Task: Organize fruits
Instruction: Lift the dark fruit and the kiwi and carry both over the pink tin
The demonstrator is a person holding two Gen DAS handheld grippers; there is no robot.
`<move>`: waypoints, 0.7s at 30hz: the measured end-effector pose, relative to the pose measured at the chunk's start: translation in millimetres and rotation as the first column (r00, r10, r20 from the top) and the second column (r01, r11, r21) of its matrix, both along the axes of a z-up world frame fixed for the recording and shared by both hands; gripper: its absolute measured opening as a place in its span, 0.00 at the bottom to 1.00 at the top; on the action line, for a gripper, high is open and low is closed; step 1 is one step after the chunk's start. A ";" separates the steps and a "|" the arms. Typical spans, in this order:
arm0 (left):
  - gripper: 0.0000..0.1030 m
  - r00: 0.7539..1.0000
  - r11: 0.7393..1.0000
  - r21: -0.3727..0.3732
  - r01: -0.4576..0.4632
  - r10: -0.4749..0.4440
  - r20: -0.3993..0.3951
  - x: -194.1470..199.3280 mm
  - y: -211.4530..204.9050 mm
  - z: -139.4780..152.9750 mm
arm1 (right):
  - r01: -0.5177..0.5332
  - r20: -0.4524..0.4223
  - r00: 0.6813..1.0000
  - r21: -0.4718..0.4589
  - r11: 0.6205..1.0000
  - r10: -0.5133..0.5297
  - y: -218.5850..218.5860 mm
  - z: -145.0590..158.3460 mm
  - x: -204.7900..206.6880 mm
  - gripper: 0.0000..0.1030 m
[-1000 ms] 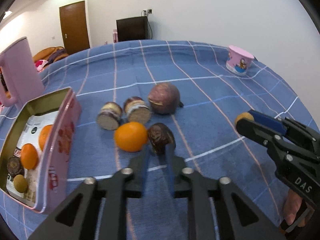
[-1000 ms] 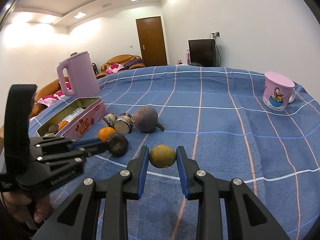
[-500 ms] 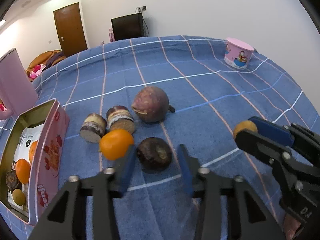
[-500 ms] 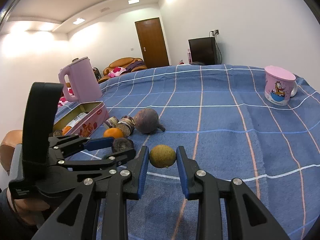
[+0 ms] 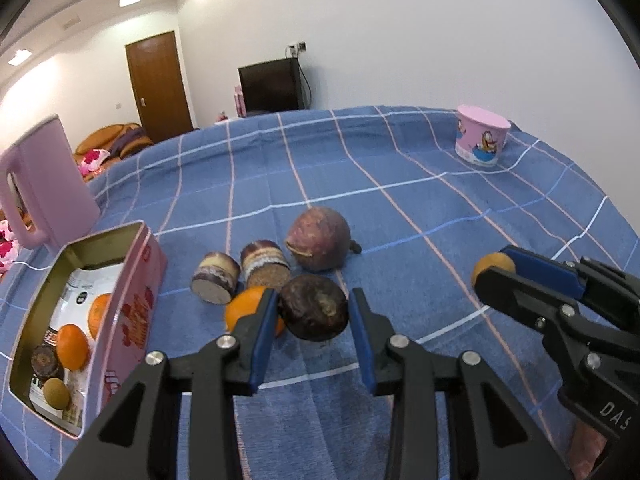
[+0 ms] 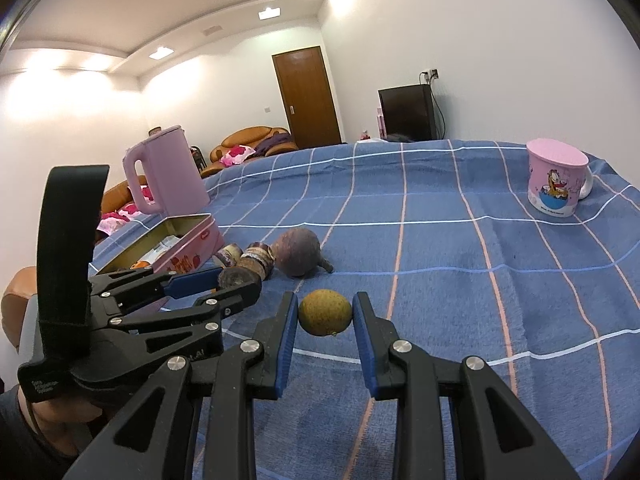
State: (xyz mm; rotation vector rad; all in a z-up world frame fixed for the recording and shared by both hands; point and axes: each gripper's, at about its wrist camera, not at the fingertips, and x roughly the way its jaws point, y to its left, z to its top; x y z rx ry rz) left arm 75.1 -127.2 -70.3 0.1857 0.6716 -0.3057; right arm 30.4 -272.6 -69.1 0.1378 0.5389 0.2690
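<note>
Wrinkled dark round fruit (image 5: 313,307) sits between left gripper (image 5: 313,312) pads.

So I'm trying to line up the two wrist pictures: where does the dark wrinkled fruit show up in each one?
Left wrist view: dark wrinkled fruit sits at lower centre, between the left gripper jaws.
Right wrist view: it shows at middle left, half hidden behind the left gripper.
Shared landmark: the pink tin, left of the fruit in both.

Beside the glossy metal tin (image 5: 132,300), a matt, wrinkled dark fruit (image 5: 313,313) rests on napped checked cloth (image 5: 400,208). The orange (image 5: 244,312) touching it looks smooth.
</note>
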 end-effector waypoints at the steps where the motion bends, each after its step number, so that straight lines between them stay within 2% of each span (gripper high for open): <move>1: 0.36 1.000 1.000 -0.001 -0.001 0.001 0.009 -1.1 0.1 1.2 | 0.000 0.004 1.000 0.001 1.000 0.000 -0.3 0.3 -0.9 0.29; 21: 0.36 0.992 0.999 -0.041 -0.022 0.027 0.125 -23.4 8.4 13.4 | -0.010 0.094 0.995 -0.005 1.000 0.011 1.9 6.7 -16.5 0.29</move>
